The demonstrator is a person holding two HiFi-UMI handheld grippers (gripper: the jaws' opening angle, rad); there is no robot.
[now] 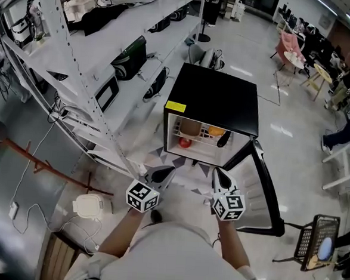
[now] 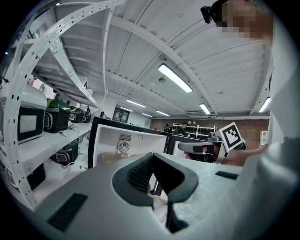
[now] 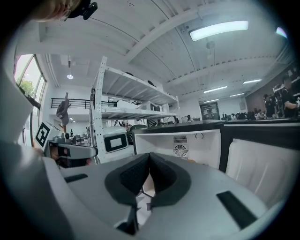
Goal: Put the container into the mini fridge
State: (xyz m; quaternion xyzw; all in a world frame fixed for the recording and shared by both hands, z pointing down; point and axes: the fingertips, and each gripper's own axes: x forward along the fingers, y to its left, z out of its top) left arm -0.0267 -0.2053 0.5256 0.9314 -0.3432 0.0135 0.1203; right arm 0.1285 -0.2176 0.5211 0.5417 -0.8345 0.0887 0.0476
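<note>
The black mini fridge [image 1: 213, 100] stands on the floor with its door [image 1: 261, 190] swung open to the right. A tan translucent container [image 1: 191, 128] sits on the upper wire shelf at the left. An orange item [image 1: 215, 132], a dark item [image 1: 224, 138] and a red item [image 1: 185, 143] are beside and below it. My left gripper [image 1: 161, 176] and right gripper [image 1: 221, 178] hover side by side in front of the opening, both shut and empty. The left gripper [image 2: 152, 157] faces the white fridge interior [image 2: 124, 143]. The right gripper [image 3: 149, 158] faces the fridge [image 3: 187, 143].
A white metal rack [image 1: 103, 59] with microwaves and rice cookers runs along the left. A white appliance [image 1: 91, 206] with a cable lies on the floor at lower left. A black wire cart [image 1: 317, 239] stands at lower right. Chairs and tables fill the far right.
</note>
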